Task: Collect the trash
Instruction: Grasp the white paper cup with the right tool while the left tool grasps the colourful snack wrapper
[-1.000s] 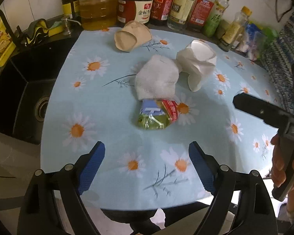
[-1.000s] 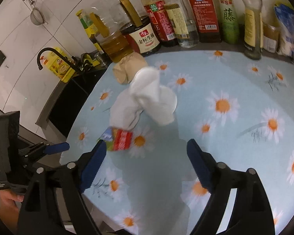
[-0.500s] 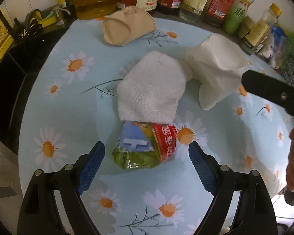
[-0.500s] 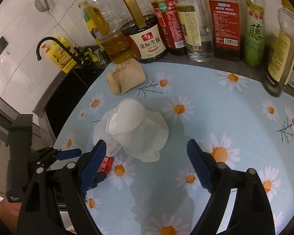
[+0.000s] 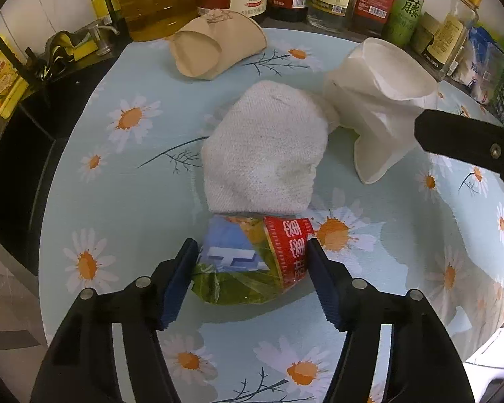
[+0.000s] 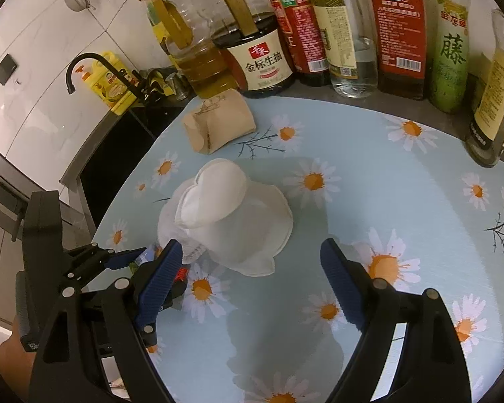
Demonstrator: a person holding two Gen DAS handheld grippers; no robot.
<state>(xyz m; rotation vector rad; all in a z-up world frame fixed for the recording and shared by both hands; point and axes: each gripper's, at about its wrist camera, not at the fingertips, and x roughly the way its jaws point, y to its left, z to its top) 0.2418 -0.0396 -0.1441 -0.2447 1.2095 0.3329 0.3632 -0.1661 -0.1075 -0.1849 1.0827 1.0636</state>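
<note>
A crumpled snack wrapper [image 5: 252, 262], green, blue and red, lies on the daisy-print tablecloth [image 5: 117, 181]. My left gripper [image 5: 252, 265] has its blue pads against both sides of the wrapper. Behind it lie a crumpled white paper towel [image 5: 265, 147], a crushed white paper cup [image 5: 379, 100] and a crushed brown paper cup [image 5: 215, 47]. My right gripper [image 6: 252, 268] is open and empty, just in front of the white cup [image 6: 232, 215]. The brown cup [image 6: 218, 127] lies beyond it. The left gripper's fingers [image 6: 117, 258] show at the right wrist view's left.
A row of oil and sauce bottles [image 6: 265, 53] stands along the back of the counter. A black sink [image 5: 3, 174] with a black tap [image 6: 84, 67] lies to the left of the cloth. Packets [image 5: 487, 63] sit at the far right.
My left gripper has moved forward over the wrapper and its jaws have closed in onto it. My right gripper has moved forward toward the white cup and stays open.
</note>
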